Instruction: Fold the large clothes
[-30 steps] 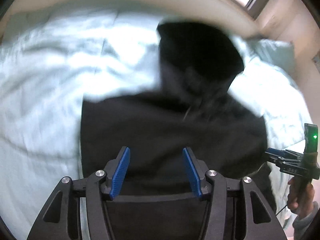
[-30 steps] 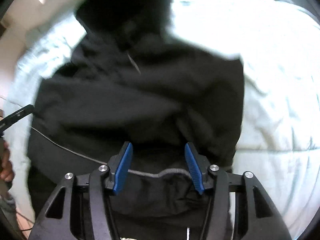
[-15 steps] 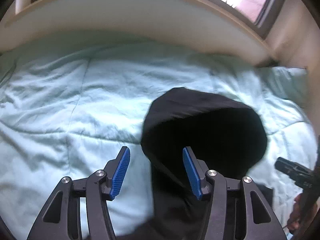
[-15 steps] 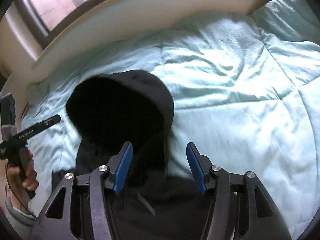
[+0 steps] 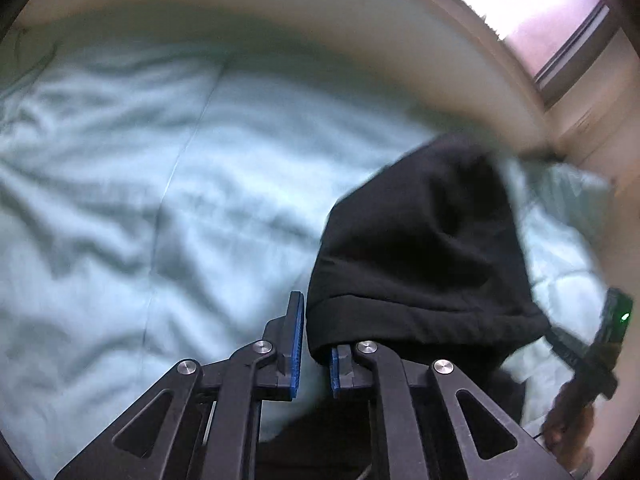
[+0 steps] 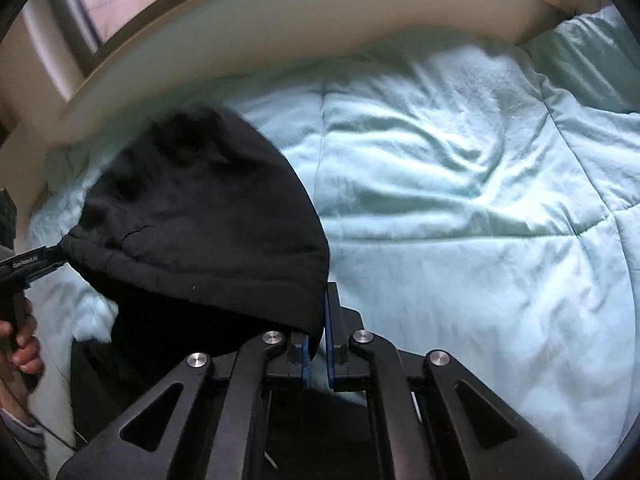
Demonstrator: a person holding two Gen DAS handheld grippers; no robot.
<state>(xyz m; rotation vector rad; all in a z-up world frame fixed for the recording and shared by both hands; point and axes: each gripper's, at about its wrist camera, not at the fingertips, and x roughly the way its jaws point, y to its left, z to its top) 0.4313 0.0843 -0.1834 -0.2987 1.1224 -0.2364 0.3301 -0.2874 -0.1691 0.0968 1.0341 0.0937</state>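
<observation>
A black hoodie lies on a bed, and its hood (image 5: 420,256) (image 6: 208,216) is stretched between my two grippers. In the left wrist view my left gripper (image 5: 316,334) is shut on the left end of the hood's hemmed rim. My right gripper (image 5: 576,354) shows there at the right edge, holding the rim's other end. In the right wrist view my right gripper (image 6: 318,322) is shut on the rim's right end, with black cloth pinched between the blue pads. My left gripper (image 6: 38,261) bites the far left corner. The hoodie's body is mostly hidden below the jaws.
A crumpled pale blue quilt (image 5: 140,200) (image 6: 460,208) covers the bed. A cream curved headboard (image 6: 280,20) runs along the far side, under a bright window (image 5: 532,12). A pillow (image 6: 592,52) lies at the far right. A person's hand (image 6: 22,344) grips the left tool.
Both views slid from the hoodie's body up to its hood. Both pairs of jaws went from wide open to shut on the hood's rim, one at each end.
</observation>
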